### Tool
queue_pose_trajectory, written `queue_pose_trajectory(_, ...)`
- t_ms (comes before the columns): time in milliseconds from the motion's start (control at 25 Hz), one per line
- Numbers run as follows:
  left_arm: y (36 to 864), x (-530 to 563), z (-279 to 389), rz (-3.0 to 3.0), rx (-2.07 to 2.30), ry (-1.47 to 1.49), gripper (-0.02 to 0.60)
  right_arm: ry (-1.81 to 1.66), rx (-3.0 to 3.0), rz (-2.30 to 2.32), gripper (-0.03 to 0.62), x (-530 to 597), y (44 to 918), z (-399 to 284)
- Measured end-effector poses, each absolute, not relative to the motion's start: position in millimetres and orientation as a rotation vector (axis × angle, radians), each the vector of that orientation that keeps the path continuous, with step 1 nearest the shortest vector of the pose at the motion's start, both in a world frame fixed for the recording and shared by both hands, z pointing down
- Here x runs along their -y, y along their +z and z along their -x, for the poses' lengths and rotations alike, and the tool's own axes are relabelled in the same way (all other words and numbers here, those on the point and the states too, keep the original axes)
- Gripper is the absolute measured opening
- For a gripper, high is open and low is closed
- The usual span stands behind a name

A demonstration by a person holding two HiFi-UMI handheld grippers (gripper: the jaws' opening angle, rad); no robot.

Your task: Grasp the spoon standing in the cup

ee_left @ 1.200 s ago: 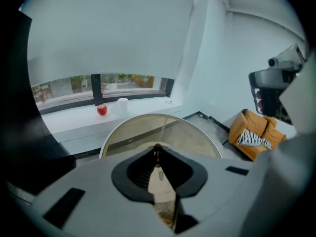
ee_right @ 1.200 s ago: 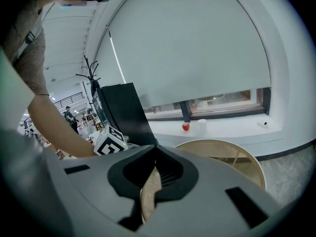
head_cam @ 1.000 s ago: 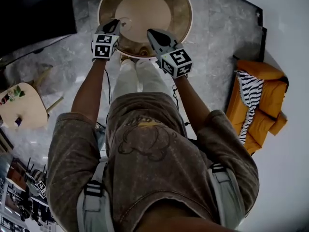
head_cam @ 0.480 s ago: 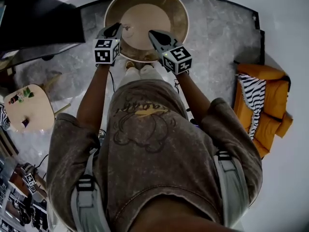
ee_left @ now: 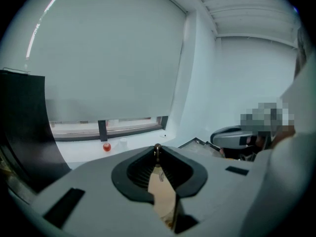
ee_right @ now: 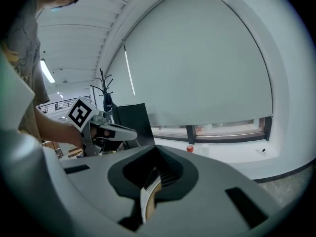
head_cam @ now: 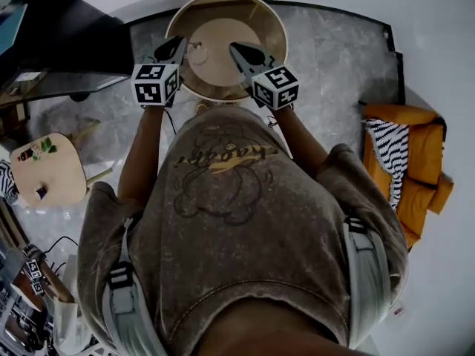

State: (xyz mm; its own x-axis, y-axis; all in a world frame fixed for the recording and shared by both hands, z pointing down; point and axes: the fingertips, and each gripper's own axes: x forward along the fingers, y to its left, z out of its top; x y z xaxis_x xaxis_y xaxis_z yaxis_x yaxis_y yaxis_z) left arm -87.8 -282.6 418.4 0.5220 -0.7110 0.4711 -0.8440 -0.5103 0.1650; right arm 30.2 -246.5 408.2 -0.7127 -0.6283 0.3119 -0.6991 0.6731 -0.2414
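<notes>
Left gripper view shows our left claw (ee_left: 157,153) drawn narrow, its two jaws nearly meeting on a small brownish metal knob at their tips. We take that knob to be the top of the spoon (ee_left: 157,146). Only the very end shows, so we cannot see the bowl or most of the stem.

From the head view, that claw hangs over the left part of the round bench (head_cam: 236,28). A small pale thing sits just right of its tip. It may be the cup (head_cam: 196,47), but it is too small for us to be sure. Our right claw (ee_right: 158,151) hangs over the bench's right side, its jaws closed to a slit with nothing between them.

We judge the spoon to be light, thin and stiff, so it will not bend under the pads. Smooth metal on so small a bite is slippery, though, and the stem could swivel or slide out if the claw tilts. The better hold is lower on the handle, below the knob, with the ridged pads flat on its sides.

The cup looks light too. We expect it could tip if the bowl catches the rim, so the spoon should travel straight up along its own length.
</notes>
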Motion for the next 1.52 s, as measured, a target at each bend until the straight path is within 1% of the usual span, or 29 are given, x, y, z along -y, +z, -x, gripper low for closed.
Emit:
queue_pose_trajectory(240,385,278,117,-2.420,1.283,0.425,0.052,0.544,2.704,-1.121,0.017,258,389,-18)
queue_pose_trajectory(440,351,264,121,-2.453,1.331,0.369,0.052,0.508,2.734,-1.163,0.017,255,367,-28)
queue_pose_trajectory(600,343,260,131,-2.456,1.360,0.332,0.052,0.496,2.736,-1.167,0.017,255,366,-24)
queue_pose_trajectory(920,337,249,122,-2.465,1.350,0.309,0.052,0.480,2.743,-1.157,0.017,246,362,-28)
queue_pose_trajectory(1360,324,220,84,-2.483,1.350,0.280,0.052,0.453,2.765,-1.158,0.017,219,352,-63)
queue_pose_trajectory(1520,318,202,59,-2.500,1.352,0.269,0.052,0.427,2.782,-1.159,0.017,202,347,-85)
